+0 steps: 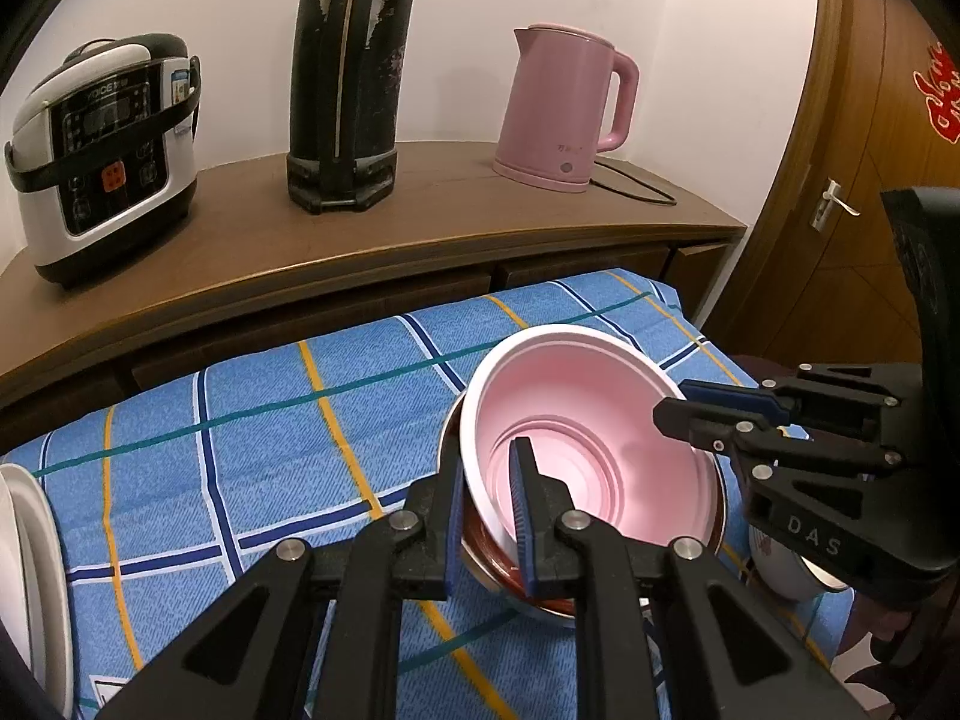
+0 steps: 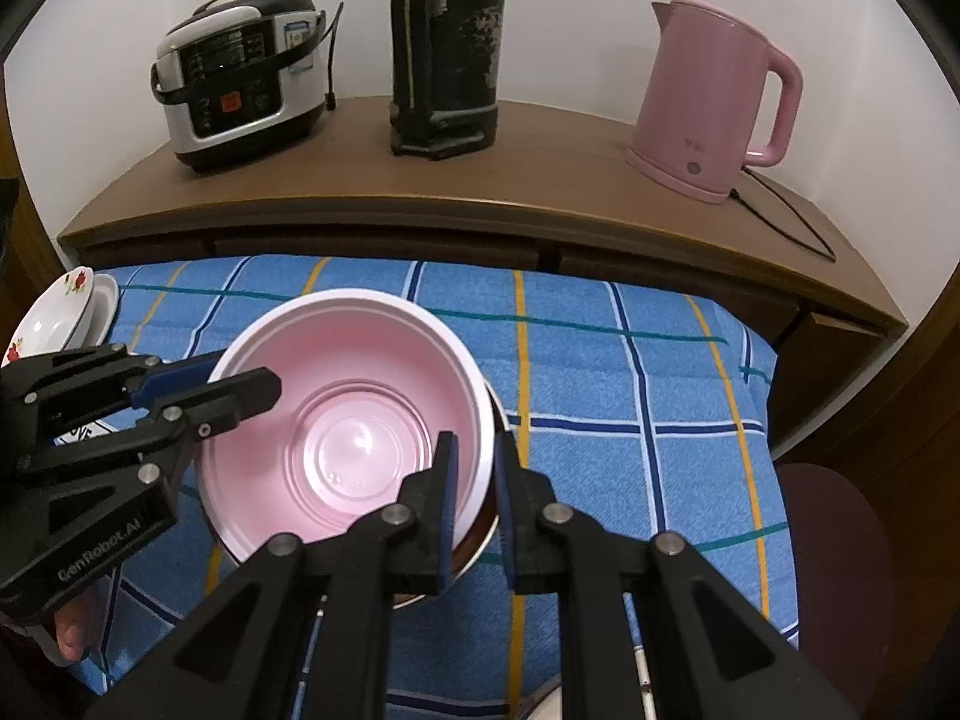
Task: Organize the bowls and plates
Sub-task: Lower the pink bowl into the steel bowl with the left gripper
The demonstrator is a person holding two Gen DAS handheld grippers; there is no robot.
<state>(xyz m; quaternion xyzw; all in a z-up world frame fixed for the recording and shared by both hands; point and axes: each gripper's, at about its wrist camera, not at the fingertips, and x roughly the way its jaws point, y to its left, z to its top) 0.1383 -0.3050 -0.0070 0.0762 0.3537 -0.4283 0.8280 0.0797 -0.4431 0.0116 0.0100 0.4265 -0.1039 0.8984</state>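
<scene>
Holding the pink bowl [image 1: 594, 438] with 2 tongs | left tongs [image 1: 489, 516] clamped its near rim, right tongs [image 2: 474, 498] its opposite rim | it sat nested in a metal bowl [image 1: 528, 594] on the checked desk [image 1: 240, 420]; lift straight up.

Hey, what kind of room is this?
Probably a home kitchen or dining corner: a rice cooker and pink electric kettle stand on a wooden sideboard, with a checked-cloth table in front.
</scene>
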